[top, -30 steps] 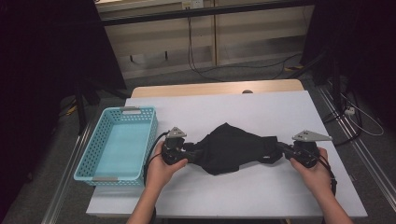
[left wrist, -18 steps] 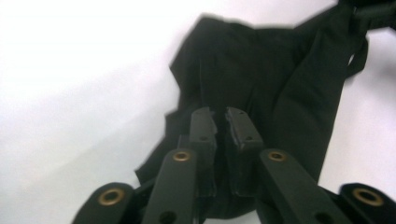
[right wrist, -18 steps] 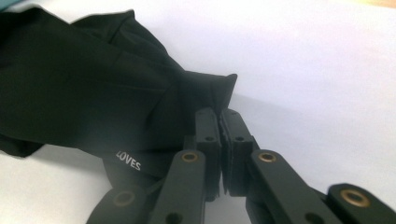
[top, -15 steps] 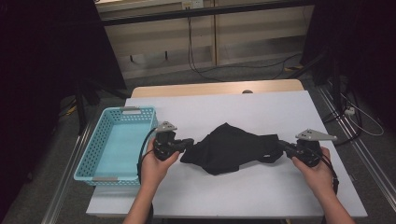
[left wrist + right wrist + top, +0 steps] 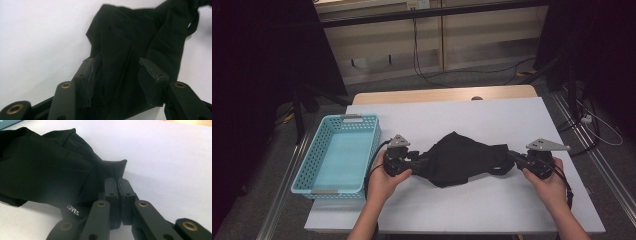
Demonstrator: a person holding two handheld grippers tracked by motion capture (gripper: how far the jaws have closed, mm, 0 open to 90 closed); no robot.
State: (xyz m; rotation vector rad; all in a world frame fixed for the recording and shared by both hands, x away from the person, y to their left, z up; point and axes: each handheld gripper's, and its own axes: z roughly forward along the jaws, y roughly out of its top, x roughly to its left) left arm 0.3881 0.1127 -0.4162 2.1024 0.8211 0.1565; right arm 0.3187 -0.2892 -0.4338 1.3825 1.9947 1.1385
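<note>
The left gripper (image 5: 116,75) has its jaws apart, having just been opening, with the near end of the black garment (image 5: 464,157) lying between its pads, which do not press on it. The right gripper (image 5: 118,192) is clamped tight on the garment's other end, a thin fold pinched between the pads. The garment lies crumpled on the white table (image 5: 452,115), stretched between the two grippers, with a light blue basket (image 5: 314,170) to its left.

black cloth (image 5: 464,160), turquoise basket (image 5: 319,175) – white table (image 5: 492,117)
</note>
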